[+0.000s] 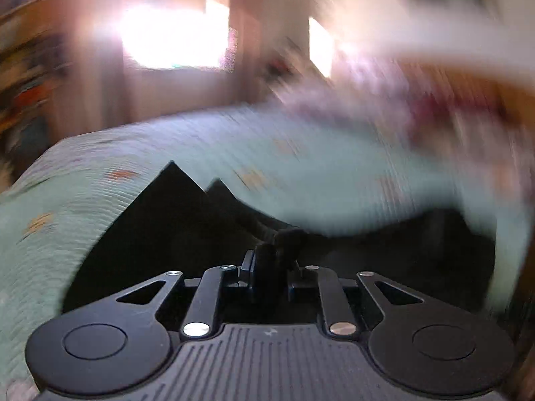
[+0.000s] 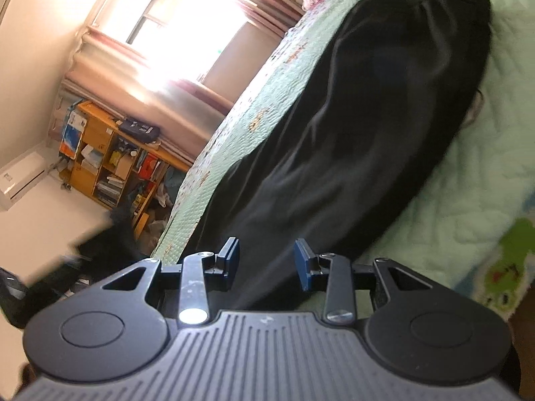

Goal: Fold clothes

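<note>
A black garment (image 2: pixel 367 117) lies lengthwise on the pale green quilted bed (image 2: pixel 468 173), its gathered end far from me. My right gripper (image 2: pixel 267 262) hovers over the near end, jaws apart, and its blue pads touch no cloth. In the blurred left wrist view, my left gripper (image 1: pixel 269 260) is shut on a bunch of the black garment (image 1: pixel 160 220). Two pointed folds of that cloth stand up over the green quilt (image 1: pixel 100 173).
A bright window (image 2: pixel 174 23) with pink curtains fills the far wall. A cluttered wooden shelf (image 2: pixel 110 153) stands beside the bed's left edge. A dark blurred shape (image 2: pixel 100 244) hangs off that edge. A frog-print cloth (image 2: pixel 508 260) lies at the right.
</note>
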`<state>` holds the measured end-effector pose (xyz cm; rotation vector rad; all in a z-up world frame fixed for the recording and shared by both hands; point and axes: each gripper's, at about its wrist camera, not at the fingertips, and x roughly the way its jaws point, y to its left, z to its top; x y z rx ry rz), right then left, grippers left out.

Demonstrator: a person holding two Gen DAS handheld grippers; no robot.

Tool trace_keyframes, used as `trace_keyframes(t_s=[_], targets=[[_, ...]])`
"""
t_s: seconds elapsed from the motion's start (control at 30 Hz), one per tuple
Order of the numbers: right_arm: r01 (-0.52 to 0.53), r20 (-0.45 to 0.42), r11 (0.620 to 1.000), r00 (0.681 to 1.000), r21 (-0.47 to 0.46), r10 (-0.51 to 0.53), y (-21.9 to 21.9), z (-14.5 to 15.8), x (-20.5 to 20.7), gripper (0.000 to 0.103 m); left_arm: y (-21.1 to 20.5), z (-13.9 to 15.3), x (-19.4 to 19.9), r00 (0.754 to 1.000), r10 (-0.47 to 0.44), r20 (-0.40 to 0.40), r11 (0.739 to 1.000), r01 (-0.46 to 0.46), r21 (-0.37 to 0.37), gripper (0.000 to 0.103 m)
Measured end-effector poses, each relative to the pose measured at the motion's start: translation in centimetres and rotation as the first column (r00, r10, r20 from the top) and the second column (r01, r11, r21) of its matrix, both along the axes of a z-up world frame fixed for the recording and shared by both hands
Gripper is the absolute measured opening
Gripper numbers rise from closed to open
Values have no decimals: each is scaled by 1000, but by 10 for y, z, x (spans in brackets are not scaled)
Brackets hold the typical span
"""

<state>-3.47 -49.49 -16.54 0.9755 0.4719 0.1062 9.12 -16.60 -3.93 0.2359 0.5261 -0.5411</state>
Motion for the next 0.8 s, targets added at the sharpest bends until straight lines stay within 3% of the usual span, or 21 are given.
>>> trace_keyframes(t_s=[0.07,0.23,0.4,0.53,0.63,0.8], targets=[[3,-2,1000,1000,5,-3,-1,-1,-2,38,-37,-54,-7,995,-87,-48,979,94,182,18],[-16,4,999,1000,-36,17,7,6,-1,39,-61,-101,-41,984,-159,80,921,118,370,19],[-121,48,992,991,-32,123,30,20,29,42,-54,-101,-36,985,-150,84,930,112,350,19],[-239,81,970,968,36,236,50,28,68,64,-49,-93,-34,990,-123,70,955,99,281,19],[-299,72,953,953,49,296,67,32,100,65,-45,-90,-28,994,-104,42,968,91,234,19],[-353,50,933,935,73,350,91,30,132,65,-47,-93,-27,993,-110,38,967,98,236,22]])
